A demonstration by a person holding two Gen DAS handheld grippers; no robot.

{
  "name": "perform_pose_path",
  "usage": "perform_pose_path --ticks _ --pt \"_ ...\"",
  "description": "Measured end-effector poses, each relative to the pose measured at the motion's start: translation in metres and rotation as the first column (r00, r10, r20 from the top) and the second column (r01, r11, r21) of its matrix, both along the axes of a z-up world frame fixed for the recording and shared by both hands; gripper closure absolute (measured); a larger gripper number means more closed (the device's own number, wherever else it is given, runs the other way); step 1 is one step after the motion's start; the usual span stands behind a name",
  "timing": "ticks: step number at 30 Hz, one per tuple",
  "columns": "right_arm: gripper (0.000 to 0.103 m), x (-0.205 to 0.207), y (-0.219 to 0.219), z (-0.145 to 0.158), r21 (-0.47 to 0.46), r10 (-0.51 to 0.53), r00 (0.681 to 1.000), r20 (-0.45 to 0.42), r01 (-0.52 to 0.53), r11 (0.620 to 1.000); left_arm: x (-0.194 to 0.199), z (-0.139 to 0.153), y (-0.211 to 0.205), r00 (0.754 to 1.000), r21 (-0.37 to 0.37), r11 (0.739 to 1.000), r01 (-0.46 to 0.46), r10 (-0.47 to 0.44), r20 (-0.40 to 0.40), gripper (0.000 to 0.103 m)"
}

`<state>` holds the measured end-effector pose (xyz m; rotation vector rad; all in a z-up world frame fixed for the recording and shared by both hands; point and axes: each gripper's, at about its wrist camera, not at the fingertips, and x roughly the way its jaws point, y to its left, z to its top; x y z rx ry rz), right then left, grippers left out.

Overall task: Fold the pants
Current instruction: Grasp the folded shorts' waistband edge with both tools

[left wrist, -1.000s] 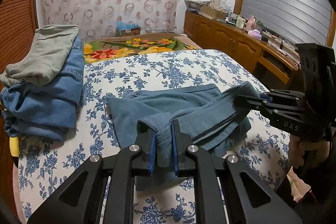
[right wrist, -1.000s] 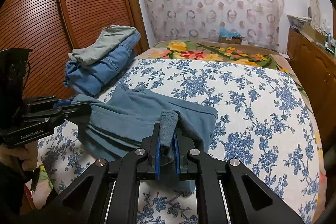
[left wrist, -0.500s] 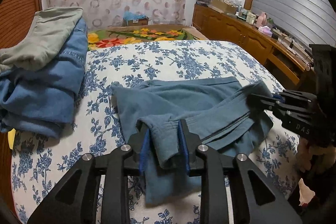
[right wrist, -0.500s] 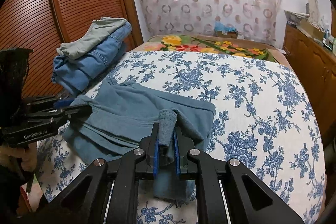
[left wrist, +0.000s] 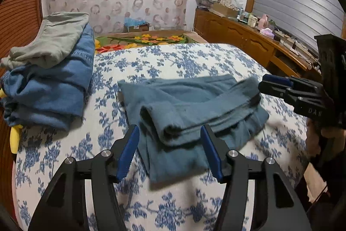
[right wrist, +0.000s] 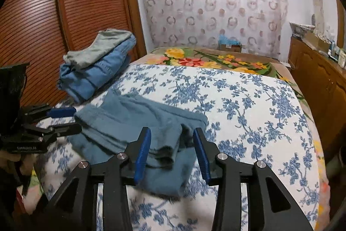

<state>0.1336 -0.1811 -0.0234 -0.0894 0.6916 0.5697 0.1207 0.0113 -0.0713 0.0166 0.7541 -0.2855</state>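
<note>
The teal-blue pants [left wrist: 190, 105] lie folded over on the blue-flowered bedspread [left wrist: 173, 62], the upper layer doubled back onto the lower. My left gripper [left wrist: 169, 144] stands at their near left edge. Its jaws are opening, and the fold lies loose between the blue pads without touching them. At the pants' [right wrist: 134, 122] other end my right gripper [right wrist: 172, 148] is opening too, a rolled edge of cloth resting free between its pads. Each gripper shows at the side of the other's view: the right gripper [left wrist: 279, 86] and the left gripper [right wrist: 62, 120].
A stack of folded clothes [left wrist: 49, 79], grey on top of denim blue, sits at the bed's left side beside the slatted wooden wardrobe [right wrist: 43, 14]. A flowered blanket [left wrist: 142, 40] lies at the head. A wooden sideboard [left wrist: 248, 42] with small items runs along the right.
Both grippers were shut on the pants' folded edge a second ago. Both have spread their jaws and the cloth has dropped onto the bed, the left letting go first.
</note>
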Motion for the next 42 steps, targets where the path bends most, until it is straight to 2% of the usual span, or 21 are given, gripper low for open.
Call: perform_pose_path --ticks 7,13,19,23,27,34,42 --pt "0.057 -0.004 -0.002 -0.017 -0.091 0.045 0.998 -0.042 -0.049 0.995 0.009 -0.018 0.001 0.999 0.083 0.997 -0.002 0.007 -0.051 0.043" --pt "0.057 0.003 -0.001 -0.023 -0.095 0.074 0.993 -0.092 -0.083 0.992 0.022 -0.023 0.003 0.997 0.094 0.996 0.004 0.004 -0.083 0.043" --pt "0.057 0.017 0.011 -0.030 -0.165 0.068 0.991 -0.115 -0.086 0.983 0.034 -0.023 -0.001 0.996 0.097 0.995 0.002 0.006 -0.087 0.043" --pt "0.057 0.034 0.023 -0.028 -0.195 0.058 0.991 -0.119 -0.080 0.978 0.048 -0.021 -0.002 0.997 0.122 0.992 -0.013 0.023 -0.077 0.043" --pt "0.057 0.053 0.034 -0.025 -0.225 0.046 0.995 -0.091 -0.065 0.972 0.063 -0.016 0.001 0.996 0.110 0.993 -0.037 0.045 -0.071 0.043" --pt "0.057 0.080 0.037 -0.021 -0.183 -0.009 0.998 -0.056 -0.002 0.983 0.073 -0.012 0.007 0.996 0.081 0.994 -0.068 0.072 -0.057 0.043" --pt "0.057 0.099 0.031 -0.031 -0.152 -0.075 0.994 -0.080 0.062 0.986 0.067 -0.010 0.012 0.996 0.056 0.995 -0.082 0.084 -0.042 0.043"
